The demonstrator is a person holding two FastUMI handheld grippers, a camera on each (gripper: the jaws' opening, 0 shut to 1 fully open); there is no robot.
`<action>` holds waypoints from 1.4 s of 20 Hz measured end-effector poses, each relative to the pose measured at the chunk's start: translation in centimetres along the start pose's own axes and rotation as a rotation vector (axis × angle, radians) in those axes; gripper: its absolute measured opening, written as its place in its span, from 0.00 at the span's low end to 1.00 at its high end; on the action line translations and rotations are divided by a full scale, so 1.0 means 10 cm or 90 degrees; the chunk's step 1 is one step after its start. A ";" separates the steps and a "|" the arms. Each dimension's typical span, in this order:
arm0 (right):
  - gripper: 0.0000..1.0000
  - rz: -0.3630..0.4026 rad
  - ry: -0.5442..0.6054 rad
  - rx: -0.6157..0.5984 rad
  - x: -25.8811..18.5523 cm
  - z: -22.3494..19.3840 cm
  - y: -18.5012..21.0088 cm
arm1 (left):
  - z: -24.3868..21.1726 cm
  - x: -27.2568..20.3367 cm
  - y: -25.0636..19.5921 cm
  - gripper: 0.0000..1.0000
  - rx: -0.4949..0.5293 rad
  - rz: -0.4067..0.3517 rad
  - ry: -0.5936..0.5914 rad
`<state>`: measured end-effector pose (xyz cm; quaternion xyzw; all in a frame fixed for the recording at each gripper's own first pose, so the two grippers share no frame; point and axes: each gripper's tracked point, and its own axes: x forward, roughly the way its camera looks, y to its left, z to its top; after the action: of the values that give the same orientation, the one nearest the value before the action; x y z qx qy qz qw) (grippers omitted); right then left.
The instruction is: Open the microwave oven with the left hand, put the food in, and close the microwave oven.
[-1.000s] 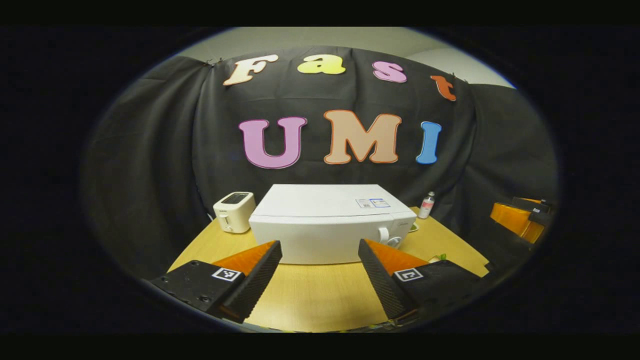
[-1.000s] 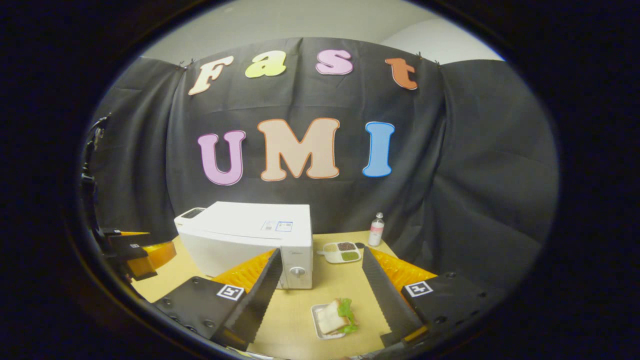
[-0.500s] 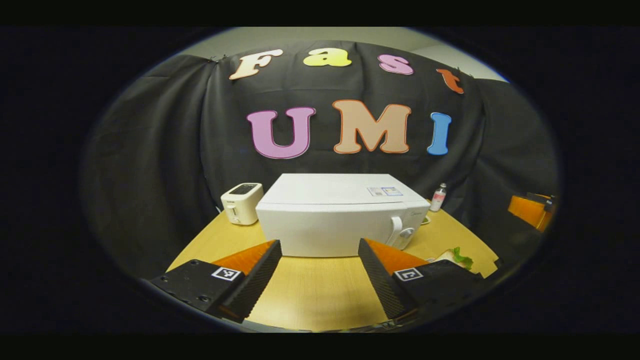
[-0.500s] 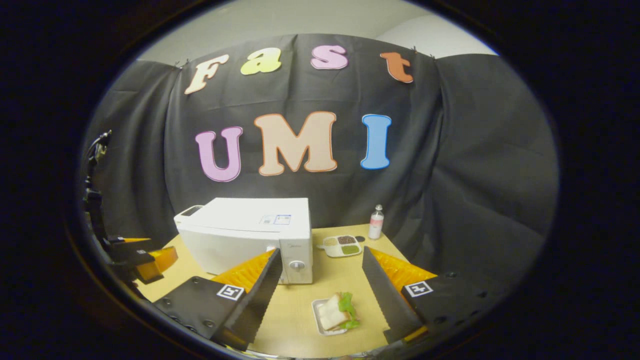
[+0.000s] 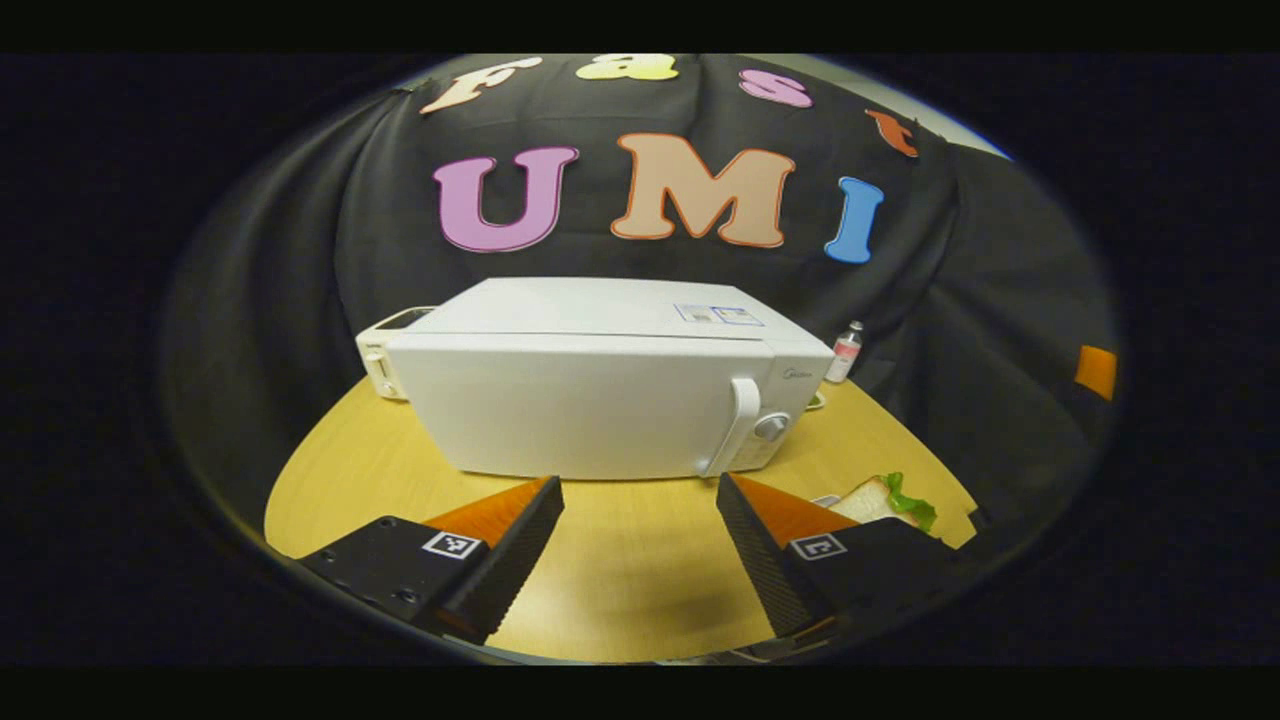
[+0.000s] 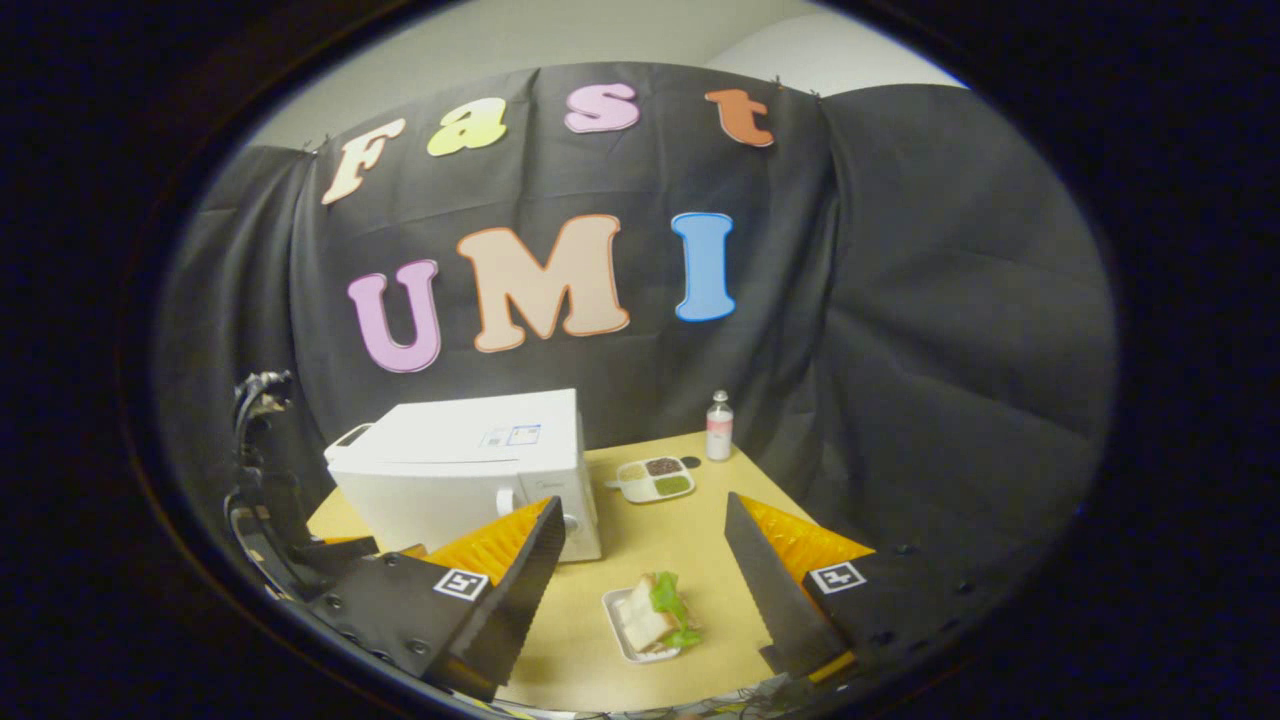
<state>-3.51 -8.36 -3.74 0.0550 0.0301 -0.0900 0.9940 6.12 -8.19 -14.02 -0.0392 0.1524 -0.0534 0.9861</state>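
In the left gripper view, the left gripper [image 5: 640,560] hangs over the light wooden table [image 5: 620,580] with its two fingers spread wide and nothing between them. Just behind the fingers stands the white box-shaped microwave oven [image 5: 600,390], its door closed, with the white vertical handle [image 5: 738,425] and a round knob [image 5: 771,427] at its right end. A small cream toaster [image 5: 385,350] stands behind the oven's left corner, and a small clear bottle [image 5: 846,352] stands behind its right corner. To the right of the oven, near the table edge, lies the sandwich with green lettuce [image 5: 885,498]. In the right gripper view, the right gripper [image 6: 645,590] is also wide open and holds nothing. The sandwich [image 6: 655,622] lies on a small white tray [image 6: 618,633] between the fingers, in front of the oven [image 6: 465,480] and to its right. A white divided dish [image 6: 656,478] sits right of the oven, with the bottle [image 6: 719,426] just behind it.
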 end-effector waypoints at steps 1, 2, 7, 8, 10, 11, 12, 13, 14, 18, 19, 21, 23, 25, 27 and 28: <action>1.00 -0.013 -0.003 0.004 -0.01 0.01 -0.07 | -0.04 0.09 -0.04 0.96 -0.003 -0.005 0.014; 1.00 -0.024 -0.004 0.008 -0.02 0.01 -0.13 | -0.08 0.18 -0.08 0.92 -0.005 -0.011 0.027; 1.00 -0.094 -0.003 0.006 -0.07 -0.02 -0.47 | -0.18 0.58 -0.18 0.96 -0.009 -0.036 0.072; 0.93 -0.108 -0.002 0.007 -0.07 -0.04 -0.54 | -0.20 0.65 -0.21 0.96 -0.009 -0.041 0.081; 0.93 -0.133 -0.001 0.011 -0.10 -0.05 -0.64 | -0.26 0.79 -0.26 0.96 -0.010 -0.050 0.097; 0.93 -0.145 0.000 0.013 -0.10 -0.05 -0.69 | -0.28 0.85 -0.29 0.96 -0.009 -0.054 0.105; 1.00 -0.155 0.002 0.014 -0.11 -0.07 -0.73 | -0.29 0.91 -0.32 0.96 -0.006 -0.058 0.111; 1.00 -0.163 0.004 0.017 -0.11 -0.08 -0.77 | -0.30 0.96 -0.36 0.96 -0.001 -0.062 0.116; 1.00 -0.171 0.005 0.019 -0.10 -0.09 -0.80 | -0.30 1.00 -0.38 0.96 0.003 -0.067 0.118; 0.93 -0.189 0.020 0.032 -0.06 -0.17 -0.86 | -0.34 1.19 -0.58 0.96 0.019 -0.087 0.132; 0.93 -0.190 0.024 0.035 -0.05 -0.19 -0.86 | -0.34 1.23 -0.61 0.94 0.021 -0.088 0.134; 0.94 -0.191 0.029 0.036 -0.03 -0.20 -0.85 | -0.35 1.31 -0.65 0.93 0.020 -0.085 0.141; 0.93 -0.193 0.033 0.033 -0.01 -0.21 -0.85 | -0.37 1.40 -0.68 0.88 0.013 -0.080 0.150; 0.93 -0.194 0.038 0.030 0.01 -0.24 -0.85 | -0.36 1.47 -0.70 0.84 0.004 -0.076 0.156; 0.93 -0.189 0.046 0.028 0.03 -0.26 -0.81 | -0.37 1.53 -0.72 0.76 -0.001 -0.071 0.162; 0.94 -0.187 0.049 0.025 0.03 -0.28 -0.80 | -0.37 1.56 -0.73 0.69 -0.004 -0.069 0.164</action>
<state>-4.80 -15.96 -7.33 0.0730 0.0741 -0.2329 0.9669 19.07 -17.50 -21.42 -0.0434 0.2757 -0.1107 0.9539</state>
